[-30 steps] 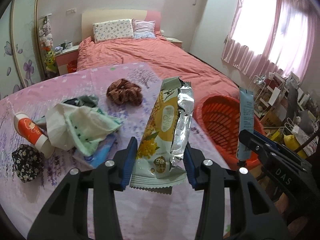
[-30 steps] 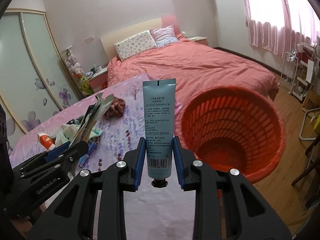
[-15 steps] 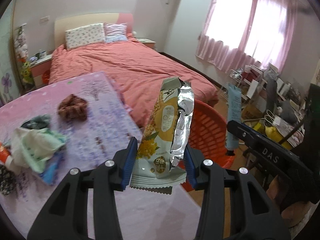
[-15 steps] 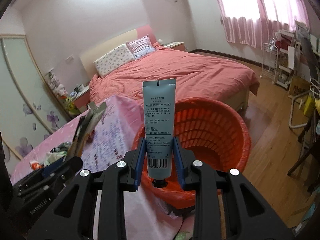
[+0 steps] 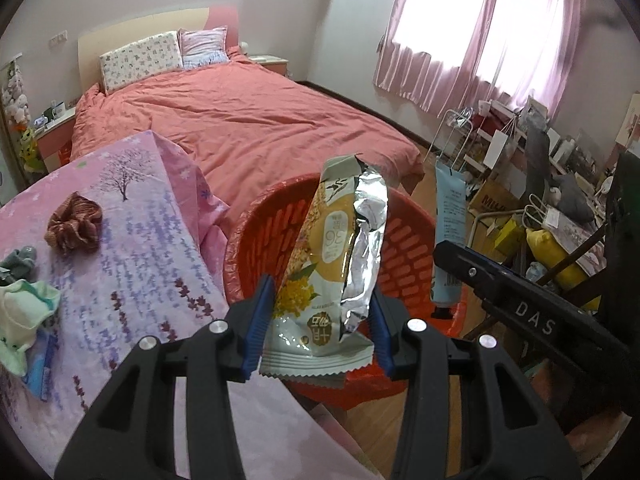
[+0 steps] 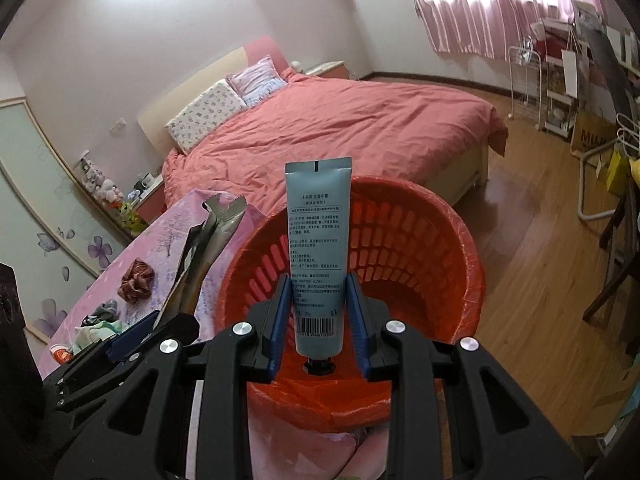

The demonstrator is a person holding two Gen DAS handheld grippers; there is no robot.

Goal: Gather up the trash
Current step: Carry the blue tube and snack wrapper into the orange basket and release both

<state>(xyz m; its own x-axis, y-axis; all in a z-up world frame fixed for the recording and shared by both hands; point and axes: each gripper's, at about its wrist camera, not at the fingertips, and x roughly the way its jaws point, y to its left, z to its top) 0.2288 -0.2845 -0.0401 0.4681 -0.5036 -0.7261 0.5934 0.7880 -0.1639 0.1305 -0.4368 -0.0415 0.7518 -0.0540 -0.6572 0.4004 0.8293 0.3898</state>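
In the left wrist view, left gripper [image 5: 320, 320] clamped on a torn snack wrapper [image 5: 332, 264], blue pads pressing both side edges near the crimped bottom seam. Wrapper upright, yellow-and-white print facing the camera, silver foil lining peeled open along its right side. Directly behind it, an orange basket [image 5: 404, 240] lined with a thin plastic bag, standing on the wood floor beside the lavender-print cloth [image 5: 132, 264] of a table. To the right, the right gripper [image 5: 452, 264] seen from the side, holding a pale blue tube [image 5: 450, 216] cap down over the basket's right rim. On the cloth, well apart from the basket: a brown scrunchie [image 5: 74, 224], a grey sock [image 5: 20, 260], a crumpled pale green cloth [image 5: 24, 312] and a blue packet [image 5: 40, 364] partly under it. Beyond, a bed with a coral cover [image 5: 240, 120], pink curtains [image 5: 480, 32] at the window, cluttered shelves at right.

In the right wrist view, right gripper [image 6: 318, 320] closed on the blue tube [image 6: 318, 240], pads against its lower sides by the barcode, black cap pointing toward the camera, flat crimped end up. Tube hanging in front of the basket's [image 6: 432, 236] open mouth, slotted inner wall visible around it. At left, the left gripper [image 6: 168, 316] with the wrapper [image 6: 204, 252] seen edge-on, leaning above the basket's left rim. Further left on the cloth [image 6: 172, 236], the scrunchie [image 6: 136, 280], the sock [image 6: 102, 312] and an orange-and-white tube [image 6: 62, 354] near the edge.
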